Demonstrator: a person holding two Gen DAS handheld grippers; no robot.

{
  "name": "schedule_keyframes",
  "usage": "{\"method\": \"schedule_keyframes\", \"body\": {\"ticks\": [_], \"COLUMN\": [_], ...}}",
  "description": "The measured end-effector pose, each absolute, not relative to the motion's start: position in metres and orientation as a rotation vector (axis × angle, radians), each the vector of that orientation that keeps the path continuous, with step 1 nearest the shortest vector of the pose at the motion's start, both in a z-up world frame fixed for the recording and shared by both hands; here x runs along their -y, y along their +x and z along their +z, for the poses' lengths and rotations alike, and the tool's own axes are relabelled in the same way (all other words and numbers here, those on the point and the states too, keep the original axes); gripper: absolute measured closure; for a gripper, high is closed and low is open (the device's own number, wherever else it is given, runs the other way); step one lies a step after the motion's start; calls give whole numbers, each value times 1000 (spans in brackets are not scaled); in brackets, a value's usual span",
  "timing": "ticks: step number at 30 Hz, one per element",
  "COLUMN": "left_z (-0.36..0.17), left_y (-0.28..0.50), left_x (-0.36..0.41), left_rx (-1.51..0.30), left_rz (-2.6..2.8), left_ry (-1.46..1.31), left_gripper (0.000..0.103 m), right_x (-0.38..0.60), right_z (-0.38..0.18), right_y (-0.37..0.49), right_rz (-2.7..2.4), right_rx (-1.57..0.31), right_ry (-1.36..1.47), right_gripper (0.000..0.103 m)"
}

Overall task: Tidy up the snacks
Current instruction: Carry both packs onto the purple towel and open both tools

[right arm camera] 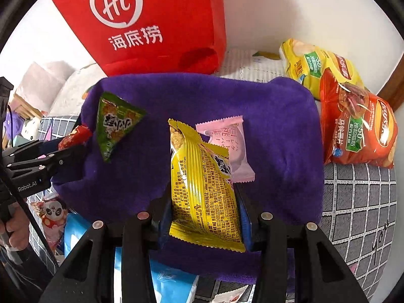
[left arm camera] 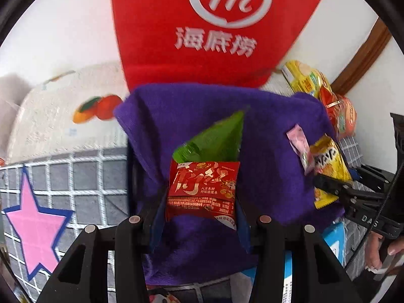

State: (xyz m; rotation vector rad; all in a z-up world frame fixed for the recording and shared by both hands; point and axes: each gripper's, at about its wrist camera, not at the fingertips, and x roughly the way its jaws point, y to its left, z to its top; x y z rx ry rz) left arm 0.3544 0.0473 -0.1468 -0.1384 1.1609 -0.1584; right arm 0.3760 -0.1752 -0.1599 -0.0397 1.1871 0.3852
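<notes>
Left gripper closed down onto a red snack packet, blue finger pads pressing its two side edges, packet held above the purple towel. Right gripper likewise clamped on a yellow snack packet, narrow gap filled by the wrapper, lower corners sticking out past the fingers, also over the purple towel.

On the towel: a green triangular snack packet toward its left edge, a pink wrapped cake near its middle, partly hidden behind the yellow packet. Behind the towel, a red paper bag printed with a white "Hi" logo, top cut off by the frame. Right of the towel, a yellow chip bag and a red-orange Lay's chip bag, touching each other, resting on a grey checked sheet. Below the towel's left corner, a panda-printed packet and a light blue pack, both partly covered, kind unclear. In the left wrist view, motion blur over the green packet and the bag lettering.
</notes>
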Motion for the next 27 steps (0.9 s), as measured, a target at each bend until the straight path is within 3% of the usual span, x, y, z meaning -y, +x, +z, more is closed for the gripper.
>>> {"method": "schedule_keyframes", "body": {"ticks": [11, 12, 15, 20, 22, 27], "left_z": [-161, -161, -163, -165, -164, -155], "left_y": [356, 356, 358, 362, 363, 363], "left_x": [-39, -39, -35, -31, -29, -24], "left_rx": [-1215, -1217, -1221, -1227, -1228, -1208], "left_rz": [-169, -170, -168, -188, -195, -201], "left_ry": [-137, -136, -131, -140, -143, -141], "left_gripper": [57, 57, 56, 50, 39, 34], "right_x": [173, 174, 173, 179, 183, 191], "right_z": [-177, -178, -179, -168, -159, -128], "right_y": [383, 383, 386, 384, 382, 371], "right_rz": [370, 371, 359, 367, 354, 334], "right_rx": [-1229, -1227, -1232, -1208, -1177, -1068], "right_ry": [-80, -81, -73, -27, -12, 3], "right_gripper": [60, 58, 39, 33, 33, 33]}}
